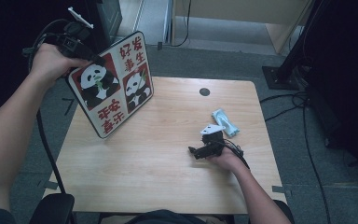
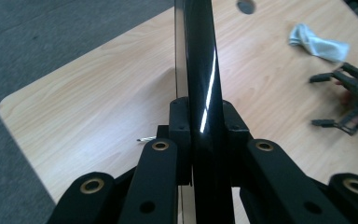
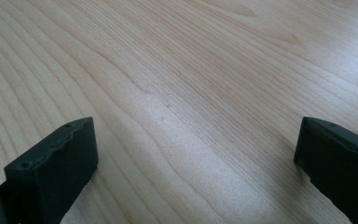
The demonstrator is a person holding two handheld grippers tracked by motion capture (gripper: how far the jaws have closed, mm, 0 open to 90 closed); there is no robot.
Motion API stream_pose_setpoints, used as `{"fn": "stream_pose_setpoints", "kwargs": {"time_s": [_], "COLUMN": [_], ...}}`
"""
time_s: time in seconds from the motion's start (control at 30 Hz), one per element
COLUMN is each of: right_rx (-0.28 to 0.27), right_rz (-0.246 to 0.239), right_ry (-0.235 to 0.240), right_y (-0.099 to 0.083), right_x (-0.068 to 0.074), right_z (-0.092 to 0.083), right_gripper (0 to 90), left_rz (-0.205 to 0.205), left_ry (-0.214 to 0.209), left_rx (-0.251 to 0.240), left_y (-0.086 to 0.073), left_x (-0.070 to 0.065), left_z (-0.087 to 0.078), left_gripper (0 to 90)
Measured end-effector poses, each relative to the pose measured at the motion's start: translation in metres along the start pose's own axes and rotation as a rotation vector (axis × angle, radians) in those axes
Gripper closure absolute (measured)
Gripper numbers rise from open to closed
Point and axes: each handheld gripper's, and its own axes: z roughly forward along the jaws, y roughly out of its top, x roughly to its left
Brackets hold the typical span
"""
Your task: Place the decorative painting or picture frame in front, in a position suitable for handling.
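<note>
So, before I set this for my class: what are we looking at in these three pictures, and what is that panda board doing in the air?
A person sits at a light wooden table and works with two hand-held black tools, each ending in a two-jaw gripper.

The high view looks down from above the person. The other two pictures come from small cameras riding on each gripper, looking along its jaws.

The left gripper is shut on the edge of a flat rectangular board with red-and-white panda pictures, lifted and tilted above the table's left side. In the left gripper view you see that board edge-on, as a dark glossy strip between the jaws.

The right gripper rests low over the table, jaws open and holding nothing.

A small crumpled pale blue packet lies on the table beyond it.
</note>
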Motion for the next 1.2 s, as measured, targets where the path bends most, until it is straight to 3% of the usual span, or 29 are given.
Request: {"fn": "stream_pose_setpoints", "kwargs": {"time_s": [0.1, 0.17, 0.5, 0.9, 1.07, 1.2], "right_rx": [0.001, 0.001, 0.000, -0.003, 0.000, -0.001], "right_rz": [0.000, 0.000, -0.001, 0.002, 0.010, 0.010], "right_ry": [0.000, 0.001, 0.001, -0.004, -0.010, -0.011], "right_y": [-0.001, -0.001, -0.004, -0.006, -0.008, -0.010], "right_x": [-0.001, -0.001, -0.007, -0.012, -0.014, -0.017], "right_z": [-0.001, -0.001, -0.004, -0.007, -0.008, -0.010], "right_gripper": [0.0, 0.0, 0.0, 0.0, 0.0, 0.0], "left_rz": [0.011, 0.041, 0.085, 0.173, 0.172, 0.196], "left_ry": [-0.016, -0.027, -0.073, -0.125, -0.140, -0.145], "left_rx": [-0.017, -0.026, -0.060, -0.036, -0.040, -0.042], "left_y": [-0.002, -0.004, -0.016, -0.026, -0.030, -0.034], "left_x": [-0.009, -0.020, -0.049, -0.083, -0.092, -0.102], "left_z": [-0.004, -0.008, -0.008, 0.002, 0.008, 0.010], "left_gripper": [79.9, 79.9, 79.8, 79.8, 79.7, 79.6]}}
